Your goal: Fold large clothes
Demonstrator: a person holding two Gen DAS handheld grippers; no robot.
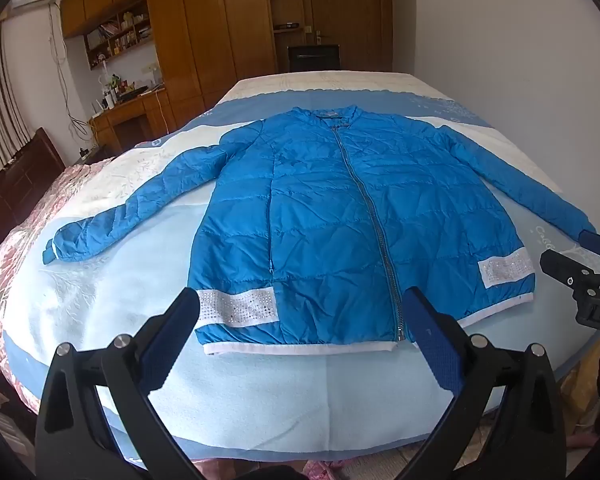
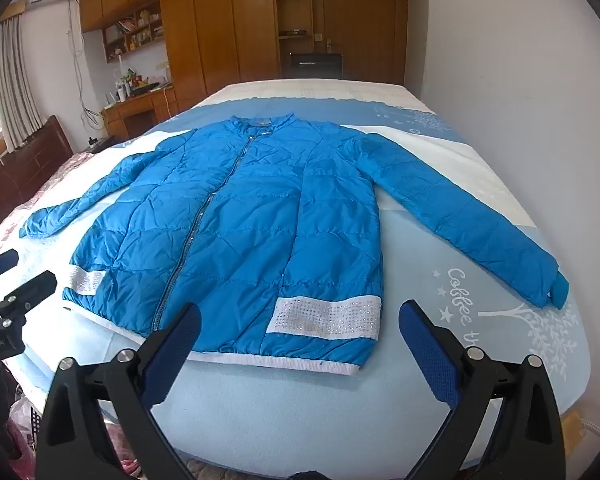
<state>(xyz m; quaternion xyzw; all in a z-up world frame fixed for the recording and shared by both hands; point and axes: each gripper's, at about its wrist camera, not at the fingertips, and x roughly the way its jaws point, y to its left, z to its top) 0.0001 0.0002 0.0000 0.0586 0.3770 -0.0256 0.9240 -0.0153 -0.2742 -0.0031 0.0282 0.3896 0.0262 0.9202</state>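
A blue quilted jacket (image 1: 320,216) lies flat and zipped on the bed, collar far, white hem near, both sleeves spread out to the sides. It also shows in the right wrist view (image 2: 240,224). My left gripper (image 1: 300,316) is open and empty, held above the hem near the zip's lower end. My right gripper (image 2: 300,328) is open and empty, above the hem's right half by the white studded band (image 2: 324,318). The right gripper shows at the right edge of the left wrist view (image 1: 580,264); the left gripper shows at the left edge of the right wrist view (image 2: 8,280).
The bed (image 1: 260,400) has a light blue and white cover; its near edge runs under both grippers. A pink quilt (image 1: 16,216) lies on the bed's left side. Wooden wardrobes (image 1: 220,32) and a cluttered desk (image 1: 128,108) stand behind. A white wall (image 2: 520,60) borders the right.
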